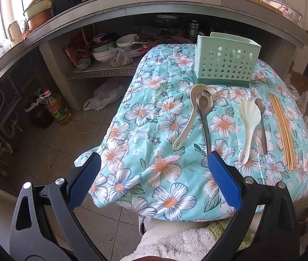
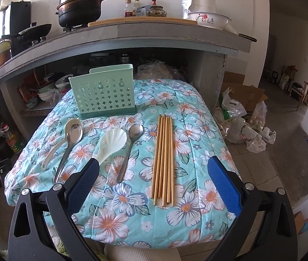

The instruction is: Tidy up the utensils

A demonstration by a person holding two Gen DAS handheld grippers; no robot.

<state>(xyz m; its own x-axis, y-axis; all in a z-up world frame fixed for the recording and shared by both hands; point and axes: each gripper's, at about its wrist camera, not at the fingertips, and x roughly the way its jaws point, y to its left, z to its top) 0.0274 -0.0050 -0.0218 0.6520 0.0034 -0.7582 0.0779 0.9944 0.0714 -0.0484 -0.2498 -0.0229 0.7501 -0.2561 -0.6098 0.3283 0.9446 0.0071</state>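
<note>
A mint green utensil holder [image 1: 224,62] [image 2: 104,92] with star holes stands at the far side of a floral-covered table [image 1: 154,113] [image 2: 197,130]. In front of it lie a pale ladle [image 1: 186,119] [image 2: 51,150] with a steel spoon [image 1: 204,111] [image 2: 69,148] over it, a white shell-shaped rice paddle [image 1: 248,121] [image 2: 110,144], a second steel spoon [image 1: 261,126] [image 2: 130,150] and several wooden chopsticks [image 1: 282,130] [image 2: 163,158]. My left gripper [image 1: 154,163] is open and empty above the table's near left edge. My right gripper [image 2: 154,167] is open and empty above the chopsticks' near ends.
A concrete counter [image 2: 154,32] with pots and bottles runs behind the table. Bowls and pans [image 1: 114,47] fill the shelf under it. An oil bottle [image 1: 58,108] stands on the floor at left. Plastic bags and a cardboard box [image 2: 241,113] lie at right.
</note>
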